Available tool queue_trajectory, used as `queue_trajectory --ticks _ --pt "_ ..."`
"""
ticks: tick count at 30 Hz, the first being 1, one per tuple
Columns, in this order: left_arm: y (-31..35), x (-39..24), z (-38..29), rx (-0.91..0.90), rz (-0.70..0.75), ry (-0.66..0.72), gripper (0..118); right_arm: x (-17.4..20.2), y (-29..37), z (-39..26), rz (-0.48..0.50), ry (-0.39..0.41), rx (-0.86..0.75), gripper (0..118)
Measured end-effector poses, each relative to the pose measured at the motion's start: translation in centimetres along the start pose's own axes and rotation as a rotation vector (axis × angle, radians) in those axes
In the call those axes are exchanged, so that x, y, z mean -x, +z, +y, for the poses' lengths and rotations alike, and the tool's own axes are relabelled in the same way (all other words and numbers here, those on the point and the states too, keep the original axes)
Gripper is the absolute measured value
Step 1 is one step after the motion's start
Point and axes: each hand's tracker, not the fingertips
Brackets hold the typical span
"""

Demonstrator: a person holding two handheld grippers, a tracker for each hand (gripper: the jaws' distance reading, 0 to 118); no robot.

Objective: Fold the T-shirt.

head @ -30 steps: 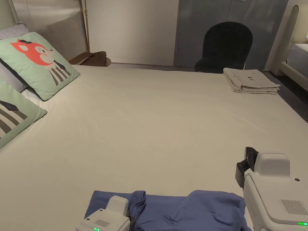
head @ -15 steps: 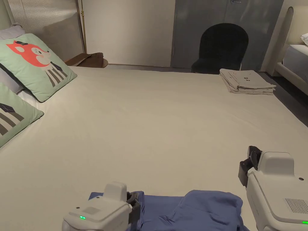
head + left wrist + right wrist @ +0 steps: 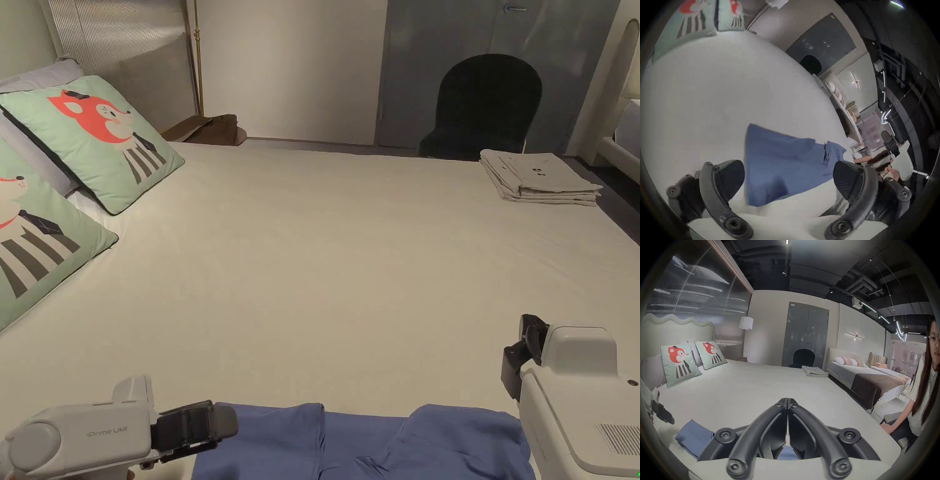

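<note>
Lying between both hand-held grippers, blue T-shirt [image 3: 375, 440] rests on bed [image 3: 350, 250].

One marking is legible: "Prime UMI", printed in grey on the white housing of the left gripper [image 3: 206, 428], seen in the head view. A small dark mark is carried on the folded beige linen [image 3: 540, 178], too small to be read. No other text can be made out.

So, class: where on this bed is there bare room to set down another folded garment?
Bare sheet spans the bed between the pillows, the folded beige stack and the blue T-shirt. Crowded along the near edge: T-shirt, left gripper, right gripper.
</note>
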Motion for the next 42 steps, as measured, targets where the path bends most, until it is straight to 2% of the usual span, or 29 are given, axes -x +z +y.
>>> queue_trajectory --ticks 6,11,12,14,17,18,20,21,27,31,34,42 --pt "-1.8 4.7 -0.5 0.072 -0.048 0.116 108 1.0 -0.4 0.0 0.016 0.012 0.007 0" --pt "-3.5 5.7 -0.3 0.092 -0.116 0.152 95 1.3 -0.6 -0.1 0.021 0.025 0.016 0" --pt "-3.9 5.7 -0.3 0.094 -0.116 0.154 84 1.3 -0.6 -0.2 0.021 0.024 0.018 0" --pt "-5.0 5.4 -0.3 0.114 -0.100 0.155 69 1.2 -0.6 -0.3 0.018 0.023 0.023 0" --pt "-5.9 4.6 -0.3 0.124 -0.090 0.118 59 1.0 -0.6 -0.4 0.013 0.026 0.026 0" --pt "-5.9 4.4 -0.4 0.121 -0.092 0.118 49 1.0 -0.6 -0.4 0.011 0.026 0.025 0" --pt "-6.2 4.2 -0.4 0.114 -0.074 0.133 17 0.7 -0.7 -0.4 0.007 0.023 0.027 0" --pt "-6.4 4.2 -0.6 0.108 -0.069 0.131 13 0.6 -0.7 -0.4 0.005 0.021 0.028 0" --pt "-5.7 3.7 -0.6 0.087 -0.055 0.113 10 0.3 -0.7 -0.5 0.000 0.015 0.029 0" --pt "-4.3 2.4 0.0 0.078 -0.025 0.034 9 0.2 -0.6 -0.2 0.002 0.018 0.025 0" --pt "-2.6 1.8 0.6 0.064 0.030 -0.032 9 0.2 -0.5 0.0 0.004 0.011 0.015 0" --pt "2.0 3.4 2.5 0.019 0.202 -0.085 10 0.2 0.0 0.2 0.025 0.004 0.002 0"
